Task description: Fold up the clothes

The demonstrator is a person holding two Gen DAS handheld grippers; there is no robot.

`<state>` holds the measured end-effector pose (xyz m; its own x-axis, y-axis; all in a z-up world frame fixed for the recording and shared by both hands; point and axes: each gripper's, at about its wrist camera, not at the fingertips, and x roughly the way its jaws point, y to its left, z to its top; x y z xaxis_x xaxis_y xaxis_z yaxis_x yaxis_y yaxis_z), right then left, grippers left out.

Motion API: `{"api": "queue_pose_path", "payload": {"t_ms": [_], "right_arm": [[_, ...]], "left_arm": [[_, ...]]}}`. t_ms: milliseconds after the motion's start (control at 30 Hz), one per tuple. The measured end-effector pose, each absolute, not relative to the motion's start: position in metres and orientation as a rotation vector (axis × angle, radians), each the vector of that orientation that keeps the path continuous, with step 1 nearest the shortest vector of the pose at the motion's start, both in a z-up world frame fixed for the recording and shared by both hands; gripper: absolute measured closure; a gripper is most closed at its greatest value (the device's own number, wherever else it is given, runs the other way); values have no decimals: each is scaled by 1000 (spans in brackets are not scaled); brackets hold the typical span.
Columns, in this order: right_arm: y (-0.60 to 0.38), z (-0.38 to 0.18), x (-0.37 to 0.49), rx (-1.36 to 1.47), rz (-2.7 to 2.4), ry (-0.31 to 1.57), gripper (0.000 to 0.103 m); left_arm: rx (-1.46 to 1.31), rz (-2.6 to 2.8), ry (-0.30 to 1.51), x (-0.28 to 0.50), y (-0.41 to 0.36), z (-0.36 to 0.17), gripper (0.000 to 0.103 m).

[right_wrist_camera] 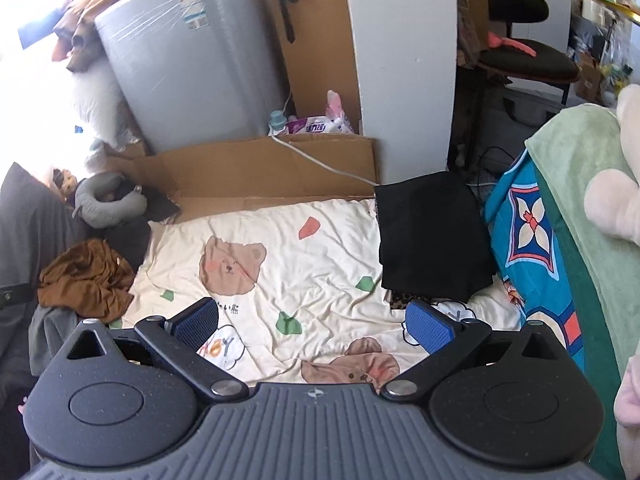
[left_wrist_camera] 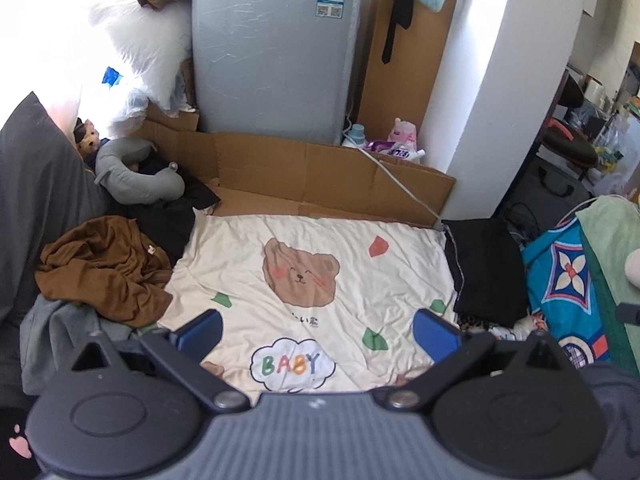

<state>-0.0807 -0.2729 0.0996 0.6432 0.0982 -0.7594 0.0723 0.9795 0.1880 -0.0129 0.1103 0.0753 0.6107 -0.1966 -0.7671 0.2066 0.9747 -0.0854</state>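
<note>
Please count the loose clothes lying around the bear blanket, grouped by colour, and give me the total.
Brown garment, crumpled, left of the blanket: 1
Black garment, folded flat, on the right: 1
Black garment, rumpled, under the grey neck pillow: 1
Grey garment, bottom left: 1
Total: 4

Lived-in bedroom of a home, crowded with laundry and storage.

Cream bear-print bedsheet [left_wrist_camera: 320, 280] spread as work surface; crumpled brown garment [left_wrist_camera: 104, 268] at its left edge, folded black garment [left_wrist_camera: 486, 268] at its right edge. Flattened cardboard [left_wrist_camera: 296, 168] along the far edge, plastic-wrapped grey appliance [left_wrist_camera: 272, 48] behind it, detergent pouch [left_wrist_camera: 400, 150] alongside, grey neck pillow [left_wrist_camera: 132, 176] at far left corner.
</note>
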Motion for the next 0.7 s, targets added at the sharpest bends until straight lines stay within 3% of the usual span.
{"api": "queue_pose_path", "payload": {"t_ms": [700], "right_arm": [[-220,78,-87,113,150,926,0]], "left_arm": [[-64,-41,897,-39,79,34,1]]}}
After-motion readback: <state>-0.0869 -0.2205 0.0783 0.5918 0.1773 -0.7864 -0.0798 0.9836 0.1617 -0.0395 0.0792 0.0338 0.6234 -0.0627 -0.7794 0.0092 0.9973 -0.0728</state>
